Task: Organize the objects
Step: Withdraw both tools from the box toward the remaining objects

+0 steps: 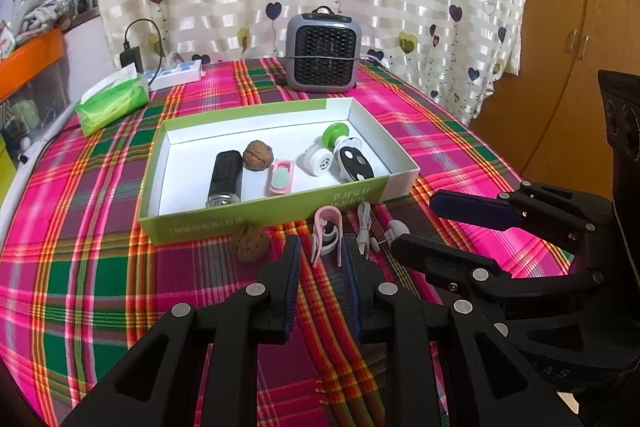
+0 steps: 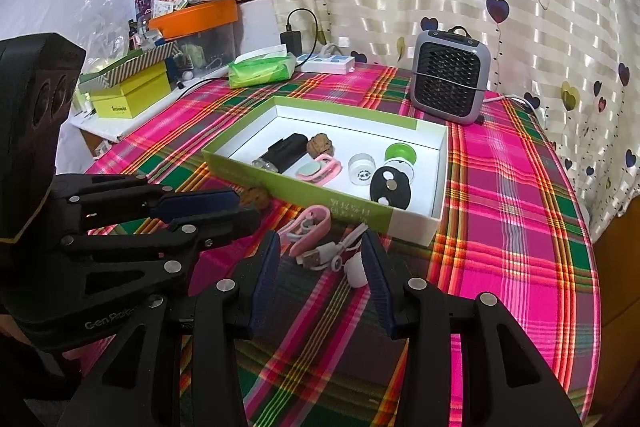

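Observation:
A green-walled white box on the plaid cloth holds a black device, a walnut, a pink-and-green clip, a white round piece, a green-topped piece and a black oval piece. In front of the box lie a second walnut, a pink clip and a white USB cable. My left gripper is open, its fingers either side of the pink clip. My right gripper is open over the cable; it shows in the left wrist view.
A grey fan heater stands behind the box. A green tissue pack and a white power strip sit at the back left. Cluttered boxes lie off the table's left. A wooden cabinet is on the right.

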`<control>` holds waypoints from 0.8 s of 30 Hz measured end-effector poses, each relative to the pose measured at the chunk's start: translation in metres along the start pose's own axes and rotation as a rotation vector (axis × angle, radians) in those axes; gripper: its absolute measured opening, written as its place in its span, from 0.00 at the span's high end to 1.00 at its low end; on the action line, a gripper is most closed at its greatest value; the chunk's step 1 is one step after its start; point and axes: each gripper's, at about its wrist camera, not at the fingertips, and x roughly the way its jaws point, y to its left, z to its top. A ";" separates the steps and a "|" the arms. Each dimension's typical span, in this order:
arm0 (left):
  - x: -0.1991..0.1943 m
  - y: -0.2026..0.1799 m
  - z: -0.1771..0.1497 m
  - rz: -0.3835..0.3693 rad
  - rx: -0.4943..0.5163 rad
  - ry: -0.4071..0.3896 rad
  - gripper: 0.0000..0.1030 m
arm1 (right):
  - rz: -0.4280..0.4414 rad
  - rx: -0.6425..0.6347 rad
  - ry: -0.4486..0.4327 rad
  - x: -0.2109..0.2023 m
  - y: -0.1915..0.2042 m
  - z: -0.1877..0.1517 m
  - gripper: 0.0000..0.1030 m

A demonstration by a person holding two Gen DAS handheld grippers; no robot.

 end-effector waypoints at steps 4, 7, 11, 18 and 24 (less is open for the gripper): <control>-0.001 -0.001 -0.004 0.003 -0.001 0.005 0.82 | 0.006 0.000 0.004 0.000 0.000 -0.002 0.58; 0.000 0.000 -0.004 0.001 -0.004 0.008 0.82 | 0.007 0.001 0.007 0.001 0.000 -0.003 0.58; 0.001 0.000 -0.004 0.001 -0.005 0.010 0.82 | 0.008 0.000 0.010 0.001 -0.001 -0.004 0.58; 0.001 0.000 -0.004 0.000 -0.005 0.011 0.82 | 0.007 -0.001 0.011 0.002 -0.001 -0.004 0.58; 0.003 0.000 -0.003 -0.001 -0.005 0.014 0.82 | 0.008 0.000 0.013 0.002 -0.001 -0.004 0.58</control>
